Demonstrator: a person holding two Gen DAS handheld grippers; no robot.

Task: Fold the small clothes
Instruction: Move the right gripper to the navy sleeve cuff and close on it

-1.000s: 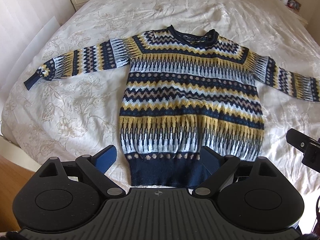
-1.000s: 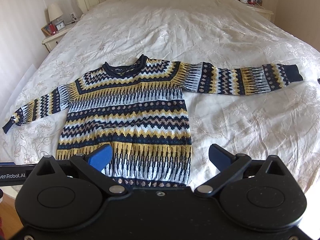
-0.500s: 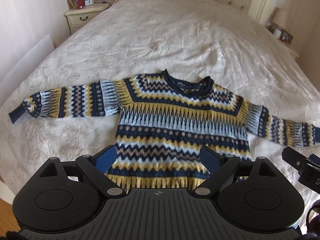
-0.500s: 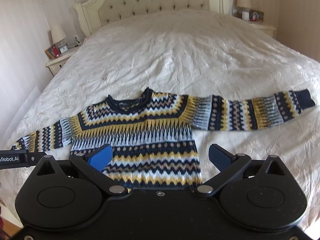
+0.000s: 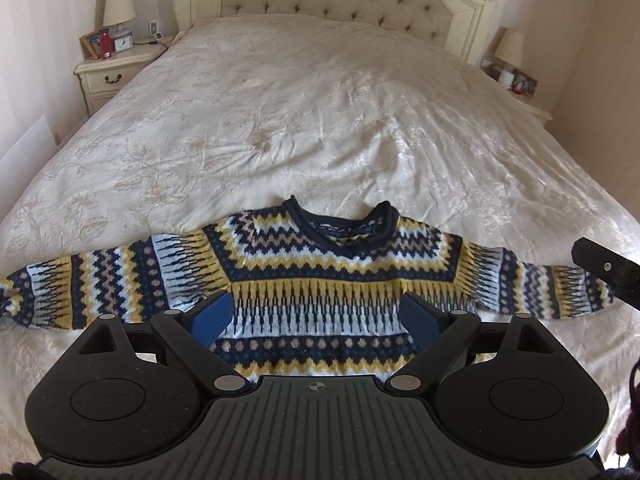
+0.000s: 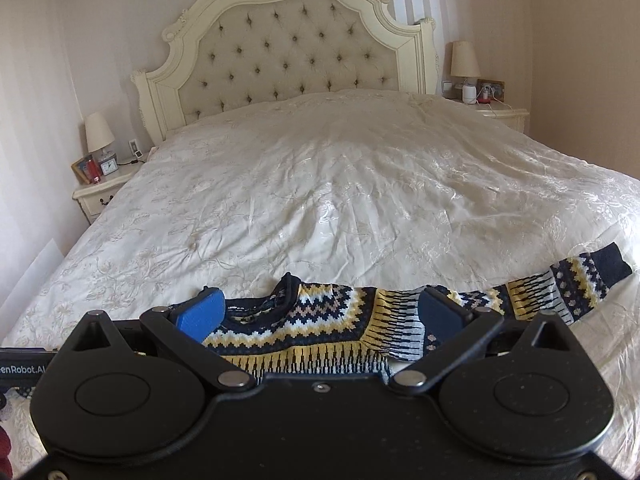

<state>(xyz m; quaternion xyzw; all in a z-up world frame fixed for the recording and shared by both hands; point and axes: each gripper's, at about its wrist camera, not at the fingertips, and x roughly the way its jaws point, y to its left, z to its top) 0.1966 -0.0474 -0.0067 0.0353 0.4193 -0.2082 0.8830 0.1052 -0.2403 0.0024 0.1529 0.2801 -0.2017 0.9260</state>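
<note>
A small knitted sweater (image 5: 320, 264) with navy, yellow and pale blue zigzag bands lies flat and face up on the bed, both sleeves spread out sideways. It also shows in the right wrist view (image 6: 320, 320), with its right sleeve (image 6: 560, 288) stretched out. My left gripper (image 5: 316, 316) is open and empty, held above the sweater's chest. My right gripper (image 6: 320, 312) is open and empty, held above the neckline. The lower body and hem of the sweater are hidden behind the grippers.
The cream embroidered bedspread (image 5: 320, 120) covers a wide bed with a tufted headboard (image 6: 288, 52). A nightstand (image 5: 116, 72) with a lamp and clock stands at the left, another nightstand (image 6: 496, 112) at the right. Part of the right gripper (image 5: 604, 268) shows at the right edge.
Both grippers have tilted up and moved forward over the sweater, so the hem has dropped out of sight and the headboard has come into view. Both stay open. The sweater has not moved.
</note>
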